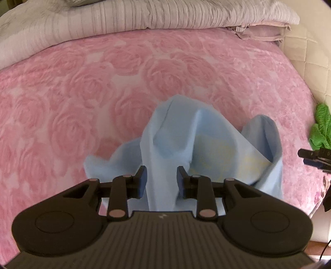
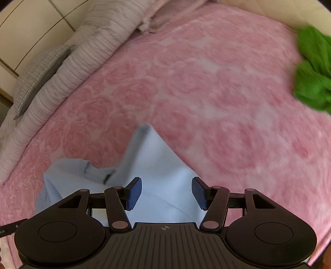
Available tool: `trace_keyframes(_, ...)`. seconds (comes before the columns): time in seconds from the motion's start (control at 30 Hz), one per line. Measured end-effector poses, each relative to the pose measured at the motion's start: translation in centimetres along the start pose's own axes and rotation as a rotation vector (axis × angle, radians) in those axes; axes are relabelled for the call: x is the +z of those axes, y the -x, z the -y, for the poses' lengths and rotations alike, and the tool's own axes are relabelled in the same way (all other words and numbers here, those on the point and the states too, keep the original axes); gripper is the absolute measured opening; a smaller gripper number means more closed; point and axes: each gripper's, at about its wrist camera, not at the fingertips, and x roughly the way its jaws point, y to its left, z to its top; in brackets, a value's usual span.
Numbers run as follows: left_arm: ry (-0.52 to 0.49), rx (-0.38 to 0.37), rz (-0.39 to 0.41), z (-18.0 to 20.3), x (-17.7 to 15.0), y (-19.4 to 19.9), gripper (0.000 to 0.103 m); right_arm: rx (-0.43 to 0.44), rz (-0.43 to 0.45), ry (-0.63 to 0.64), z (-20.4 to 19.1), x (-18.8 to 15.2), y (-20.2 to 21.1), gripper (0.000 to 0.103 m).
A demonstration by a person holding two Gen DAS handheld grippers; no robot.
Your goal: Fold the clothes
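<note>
Both released: left hand-held gripper and right hand-held gripper hover over crumpled blue shirt on bed, unpinched; likely spreading step, next needs edge grabs.

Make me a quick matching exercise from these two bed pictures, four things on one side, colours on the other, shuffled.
Things:
1. crumpled garment
2. bedspread
3. bunched cloth near the bed's edge
4. folded quilt along the bed's far side

Colours:
A. bright green
B. pale grey
C. light blue
D. pink with roses

Pairs: 1-C, 2-D, 3-A, 4-B
</note>
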Motion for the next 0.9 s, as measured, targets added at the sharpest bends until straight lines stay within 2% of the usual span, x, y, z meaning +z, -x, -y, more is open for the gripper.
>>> trace_keyframes(0.1,-0.032,-0.006,-0.007,-0.6,2.0,-1.6,0.031,-0.014,-0.005,0.040,-2.5,1.0,-2.1,0.057)
trace_keyframes(0.2,-0.057,-0.020,-0.044,-1.2,3.6,-3.9,0.031,-0.079,-0.022,0.080,-4.3,1.9,-4.6,0.057)
trace_keyframes(0.33,-0.059,-0.038,-0.115,-1.7,4.4,-7.2,0.035,-0.166,-0.069,0.104,-4.5,1.8,-6.9,0.057)
trace_keyframes(0.4,-0.053,-0.041,-0.149,-2.0,4.2,-8.6,0.033,-0.206,-0.095,0.112,-4.3,1.6,-8.0,0.057)
trace_keyframes(0.43,-0.051,-0.050,-0.161,-2.1,4.0,-9.1,0.027,-0.218,-0.103,0.122,-4.2,1.4,-8.3,0.057)
trace_keyframes(0.47,-0.051,-0.067,-0.161,-2.2,3.8,-9.2,0.014,-0.226,-0.108,0.137,-4.0,1.2,-8.4,0.054)
trace_keyframes(0.5,-0.058,-0.078,-0.154,-2.2,3.5,-9.1,0.005,-0.228,-0.103,0.156,-3.7,1.0,-8.4,0.046)
trace_keyframes(0.53,-0.065,-0.089,-0.146,-2.2,3.2,-9.0,0.004,-0.217,-0.092,0.175,-3.6,0.8,-8.2,0.019)
trace_keyframes(0.57,-0.071,-0.095,-0.133,-2.2,3.0,-8.7,0.004,-0.210,-0.085,0.191,-3.4,0.6,-7.9,0.002)
trace_keyframes(0.7,-0.059,-0.063,-0.009,-3.3,2.4,-5.2,0.003,-0.219,0.009,0.245,-3.4,0.5,-5.5,0.002)
trace_keyframes(0.9,-0.005,0.038,0.221,-5.9,1.9,2.5,0.003,-0.223,0.240,0.361,-4.3,2.2,1.1,0.002)
